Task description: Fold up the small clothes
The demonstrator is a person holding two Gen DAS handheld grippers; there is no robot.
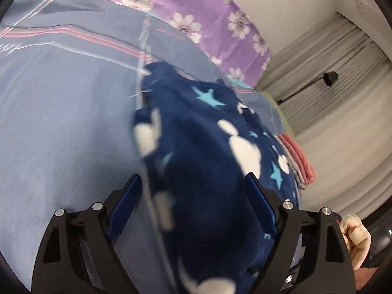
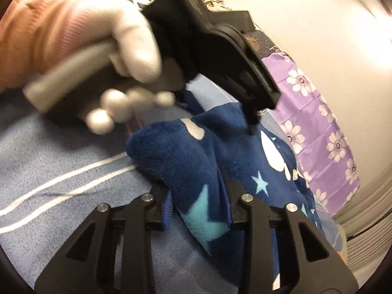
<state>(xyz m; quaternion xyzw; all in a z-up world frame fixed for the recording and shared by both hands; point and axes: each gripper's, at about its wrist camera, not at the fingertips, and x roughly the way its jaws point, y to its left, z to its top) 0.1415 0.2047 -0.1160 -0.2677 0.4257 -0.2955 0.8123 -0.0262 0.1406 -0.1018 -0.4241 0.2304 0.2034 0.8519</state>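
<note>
A navy fleece garment [image 1: 203, 142] with white shapes and light-blue stars lies bunched on the blue bedsheet [image 1: 61, 122]. My left gripper [image 1: 193, 181] is open, its blue-padded fingers [image 1: 127, 196] standing wide on either side of the fleece. In the right wrist view my right gripper [image 2: 198, 196] is shut on a fold of the same garment [image 2: 186, 152], with the cloth pinched between the pads. The left gripper's body [image 2: 220, 49], held by a gloved hand [image 2: 98, 36], hangs over the far end of the garment.
A purple flowered sheet [image 1: 196, 12] lies beyond the blue one. A folded pink cloth stack [image 1: 299, 156] sits at the bed's right edge. Grey curtains [image 1: 330, 73] and a white wall [image 2: 318, 12] lie past the bed.
</note>
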